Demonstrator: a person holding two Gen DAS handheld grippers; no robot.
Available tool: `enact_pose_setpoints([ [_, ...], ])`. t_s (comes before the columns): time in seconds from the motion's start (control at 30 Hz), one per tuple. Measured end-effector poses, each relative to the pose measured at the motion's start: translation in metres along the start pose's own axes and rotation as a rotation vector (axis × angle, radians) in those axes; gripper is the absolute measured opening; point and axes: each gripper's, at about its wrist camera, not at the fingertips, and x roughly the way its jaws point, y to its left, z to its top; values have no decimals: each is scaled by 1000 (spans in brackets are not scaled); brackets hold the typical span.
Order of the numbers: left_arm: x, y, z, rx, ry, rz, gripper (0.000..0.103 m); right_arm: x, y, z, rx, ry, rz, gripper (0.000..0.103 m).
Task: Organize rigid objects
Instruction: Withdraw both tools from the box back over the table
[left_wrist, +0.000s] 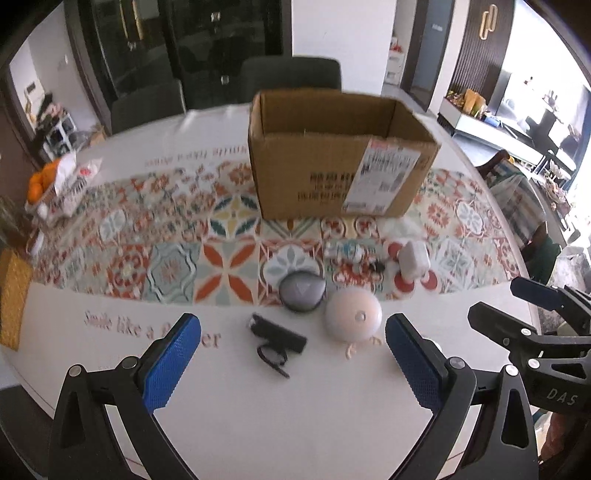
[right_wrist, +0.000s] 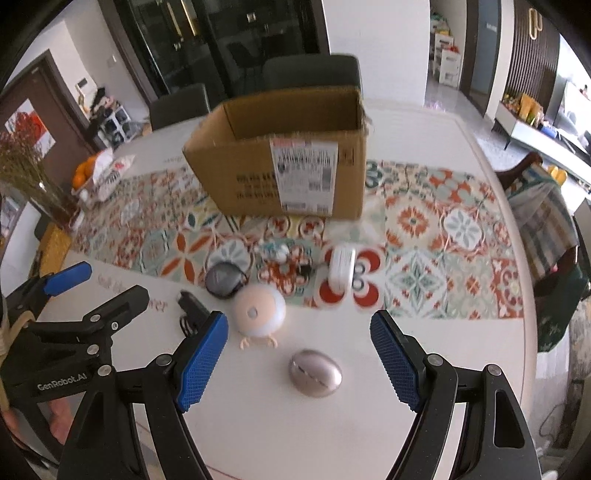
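While both grippers hang over the near, white part of the table (left_wrist: 229, 424), neither holds anything. Left gripper (left_wrist: 293, 339): jaws wide apart, nothing between the pads; the black clip light (left_wrist: 277, 336) lies on the table in the gap ahead, untouched. Right gripper (right_wrist: 297, 341): jaws also wide apart, with the silver egg case (right_wrist: 315, 373) on the table between the fingers, clear of both pads.

Other items, all on the table:
- pink round gadget (right_wrist: 259, 312) with little feet, just beyond the left finger of the right gripper, beside the clip light
- grey round case (left_wrist: 302, 291), touching or nearly touching the pink gadget's far-left side, at the edge of the patterned runner (left_wrist: 166, 266)
- white charger (right_wrist: 341, 269) upright on the runner, further back
- small blue-white figure (left_wrist: 347, 251) and a small black bit beside it, blurred, between grey case and charger

Open box (left_wrist: 332, 177) stands on the runner behind the items, top open, shipping label on its near face; the inside floor is not visible. Oranges (left_wrist: 42, 181) and a bag sit at the table's far-left edge. Dark chairs (left_wrist: 291, 79) stand behind the table.
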Motion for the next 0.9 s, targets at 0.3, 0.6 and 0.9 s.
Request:
enact_pose_setpoints([
  [0.3, 27, -3, -27, -27, 96, 10, 102, 32, -4, -21, -21, 117, 3, 79],
  [0.6, 57, -3, -53, -63, 192, 25, 102, 68, -8, -38, -55, 226, 7, 79],
  [0.9, 79, -7, -73, -86, 249, 36, 102, 105, -8, -52, -95, 310, -3, 79],
])
